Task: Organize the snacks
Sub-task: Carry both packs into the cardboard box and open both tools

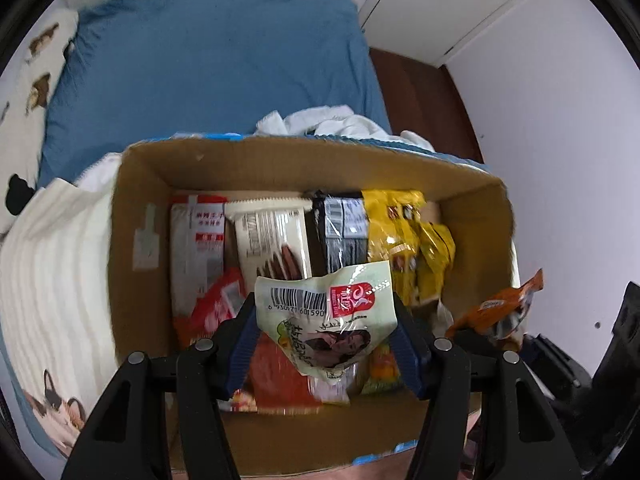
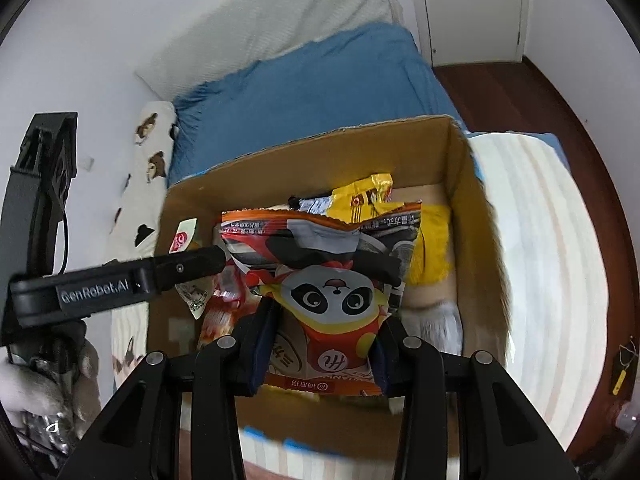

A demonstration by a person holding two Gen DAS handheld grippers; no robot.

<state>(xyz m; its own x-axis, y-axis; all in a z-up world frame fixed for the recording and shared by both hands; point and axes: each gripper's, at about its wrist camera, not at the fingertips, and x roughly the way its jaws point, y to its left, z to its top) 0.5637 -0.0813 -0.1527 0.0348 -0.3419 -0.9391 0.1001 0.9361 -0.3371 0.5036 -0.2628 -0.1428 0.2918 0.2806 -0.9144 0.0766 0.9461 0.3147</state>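
Snacks fill a cardboard box (image 1: pixel 280 168) that sits at the foot of a bed with a blue sheet (image 1: pixel 216 64). The left gripper (image 1: pixel 326 336) hangs above the box, its jaws clamped on a pale green packet (image 1: pixel 324 312) with a barcode and a red label; the blue pads press the packet's two sides, and it is clear of the snacks below. The right gripper (image 2: pixel 320 344) is likewise closed on an orange panda bag (image 2: pixel 320 280), pinched near its lower edge, the bag fanning out above the fingers over the box.

Inside the box, along the far wall, a red-and-white pack (image 1: pixel 198 240), a cream wafer pack (image 1: pixel 272 240), a black pack (image 1: pixel 344 224) and a yellow bag (image 1: pixel 408 240) stand side by side. More red wrappers (image 1: pixel 216 312) lie nearer, partly hidden under the green packet.

In the right wrist view the left gripper's black body reaches in from the left, held by a hand in a white glove (image 2: pixel 24 384). A cream ribbed blanket (image 1: pixel 52 264) lies beside the box. Dark wooden floor (image 1: pixel 424 96) and white walls (image 1: pixel 552 128) frame the bed.
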